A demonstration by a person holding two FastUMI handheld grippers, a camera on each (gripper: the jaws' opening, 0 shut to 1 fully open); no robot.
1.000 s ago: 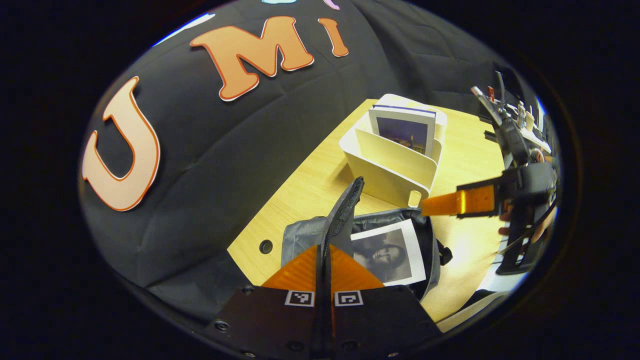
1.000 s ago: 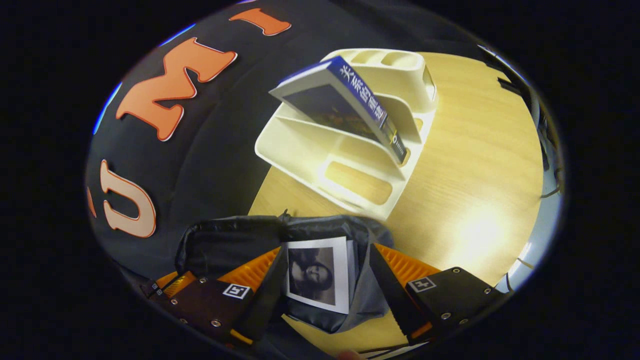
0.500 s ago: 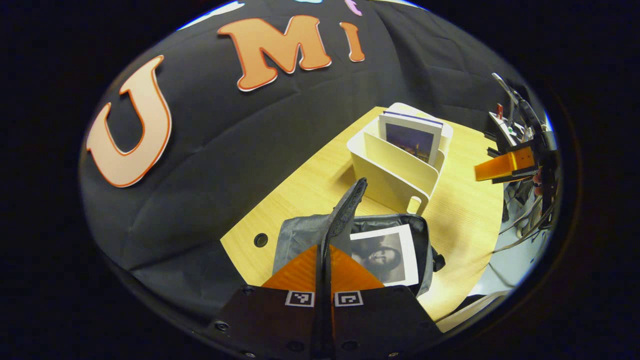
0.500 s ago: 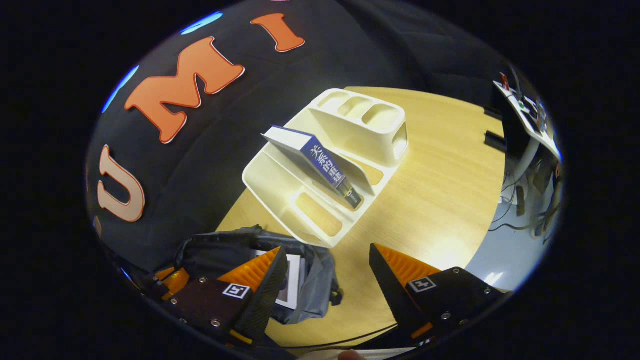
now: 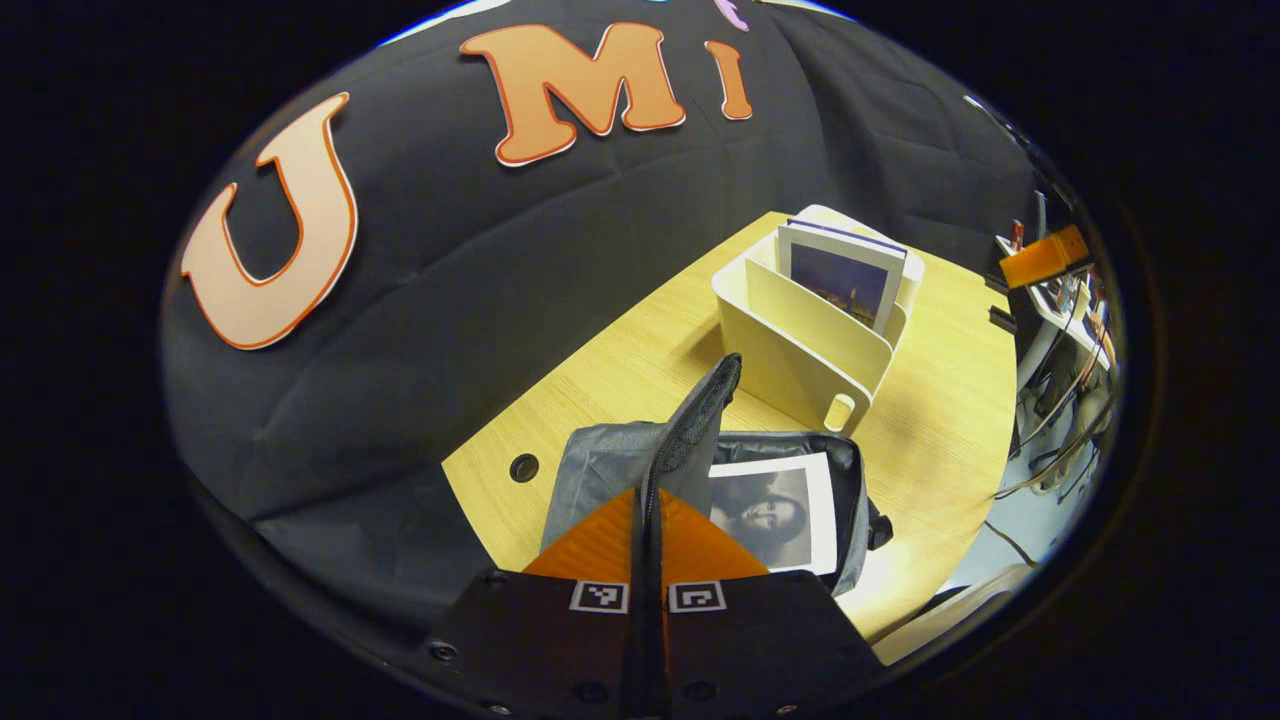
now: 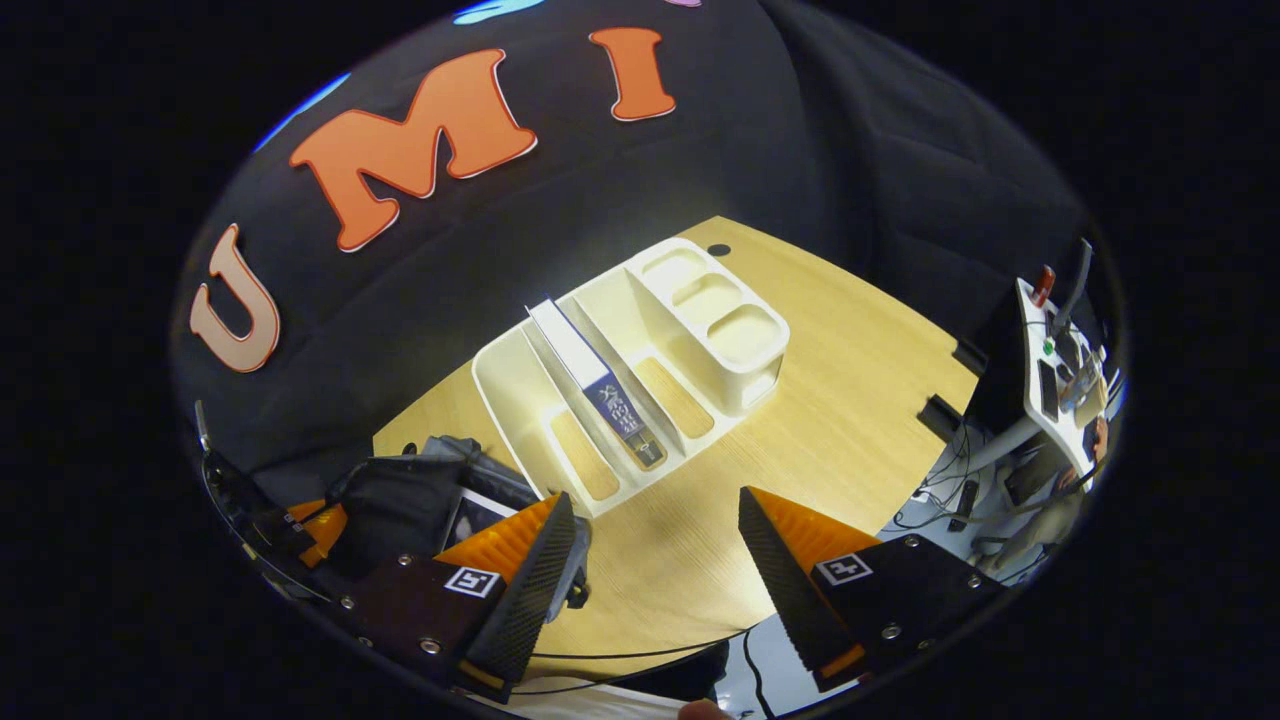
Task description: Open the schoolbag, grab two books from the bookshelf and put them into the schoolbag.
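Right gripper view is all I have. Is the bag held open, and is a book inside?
Observer: Yes. The left gripper is shut on the flap and holds it upright above the bag.
Operator: And inside?
Observer: A portrait book lies flat in the opening, cover up.
Operator: I see a book's top edge in the shelf. Which way does it face?
Observer: The blue book stands in the shelf with its front cover turned toward the bag.
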